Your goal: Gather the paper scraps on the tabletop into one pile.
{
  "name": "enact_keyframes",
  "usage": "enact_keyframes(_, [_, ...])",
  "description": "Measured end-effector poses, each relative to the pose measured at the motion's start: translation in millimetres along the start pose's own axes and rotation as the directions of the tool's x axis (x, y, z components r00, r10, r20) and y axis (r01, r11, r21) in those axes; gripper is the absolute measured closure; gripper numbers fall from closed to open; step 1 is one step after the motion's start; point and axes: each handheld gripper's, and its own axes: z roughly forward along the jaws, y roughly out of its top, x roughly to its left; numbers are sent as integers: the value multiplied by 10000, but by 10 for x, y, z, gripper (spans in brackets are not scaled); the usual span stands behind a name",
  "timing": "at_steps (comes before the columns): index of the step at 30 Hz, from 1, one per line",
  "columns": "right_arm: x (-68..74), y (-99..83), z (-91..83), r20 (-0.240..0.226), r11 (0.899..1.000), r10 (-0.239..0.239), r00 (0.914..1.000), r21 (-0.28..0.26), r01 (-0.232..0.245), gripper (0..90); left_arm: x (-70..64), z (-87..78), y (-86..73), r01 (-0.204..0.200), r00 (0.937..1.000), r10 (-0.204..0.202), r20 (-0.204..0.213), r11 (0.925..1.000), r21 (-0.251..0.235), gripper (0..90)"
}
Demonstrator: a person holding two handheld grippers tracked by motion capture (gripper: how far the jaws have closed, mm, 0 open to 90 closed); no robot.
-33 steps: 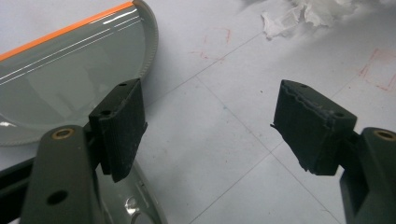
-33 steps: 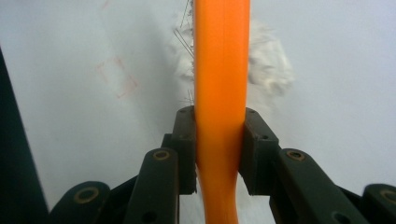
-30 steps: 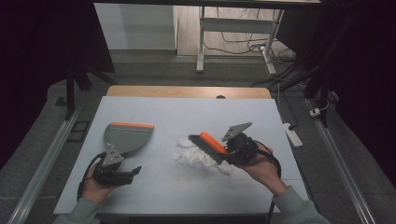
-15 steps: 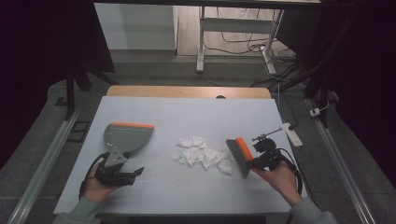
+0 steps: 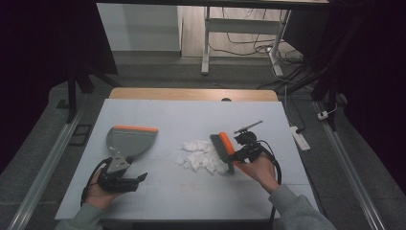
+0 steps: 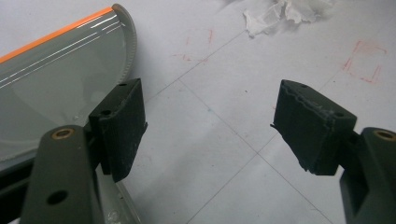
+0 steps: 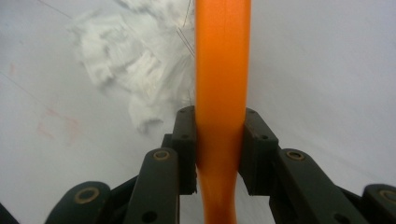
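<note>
A grey dustpan with an orange lip lies flat on the left of the white table. My left gripper sits just behind its handle, open, with nothing between its jaws. In the left gripper view the left gripper has the dustpan against its left jaw. A pile of white paper scraps lies at mid-table. The brush, orange-backed with dark bristles, stands at the pile's right edge. My right gripper is shut on its orange handle, beside the paper scraps.
Faint red pencil squares mark the table surface. A wooden strip edges the table's far side. A white power strip lies off the right edge, with cables and a desk frame on the floor beyond.
The right gripper swung the brush out to the right of the pile, then brought it back left against the scraps' right edge. The left gripper and dustpan stayed put.
</note>
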Motion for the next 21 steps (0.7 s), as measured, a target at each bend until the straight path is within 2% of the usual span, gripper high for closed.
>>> enact_keyframes(3, [58,79,44,-343,9991,-62,9994,-415,48,703,2,4,-5,-27,10000,28,-14,10000,68,260])
enact_keyframes(5, [77,119,41,-399,9975,-128,9991,-705,99,703,0,7,-7,18,10000,-17,-32,10000,65,260])
enact_keyframes(9, [56,132,-59,-571,9914,-157,9982,-1309,81,703,2,8,-15,52,10000,-51,-34,10000,71,260])
enact_keyframes(14, [-30,92,-289,-244,9807,-57,9997,-1957,8,702,-5,16,-9,26,10000,-26,-47,9999,110,260])
enact_keyframes(21, [-177,8,-435,204,9772,110,9997,-2123,-64,702,-13,13,-8,13,10000,-12,-71,9999,114,260])
